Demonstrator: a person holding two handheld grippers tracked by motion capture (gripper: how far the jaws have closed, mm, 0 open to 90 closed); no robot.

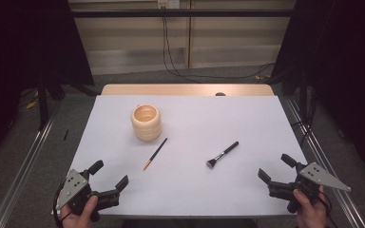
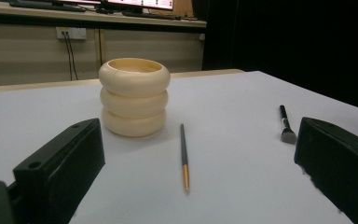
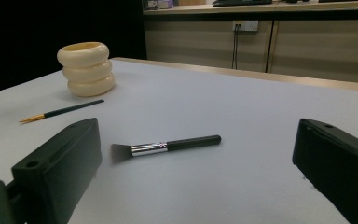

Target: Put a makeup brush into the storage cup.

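Brushes lie flat on the white table [image 1: 247,114] ahead of us: the thin brush [image 1: 155,154] with its orange tip toward us, and the makeup brush [image 1: 222,155] with its dark bristles toward us and a silver ferrule. They are well apart from each other, the thin brush to the left, the makeup brush to the right. Just beyond the thin brush's far end stands the cream ribbed pot [image 1: 146,122], upright, near but not touching it.

We hold the left gripper [image 1: 108,175] at the near left corner, its jaws spread wide with nothing between them; in its own view the thin brush [image 2: 184,157] lies between the jaws, farther off. Our right gripper [image 1: 275,168] sits at the near right edge, jaws equally wide and empty, pointing toward the makeup brush [image 3: 165,147].
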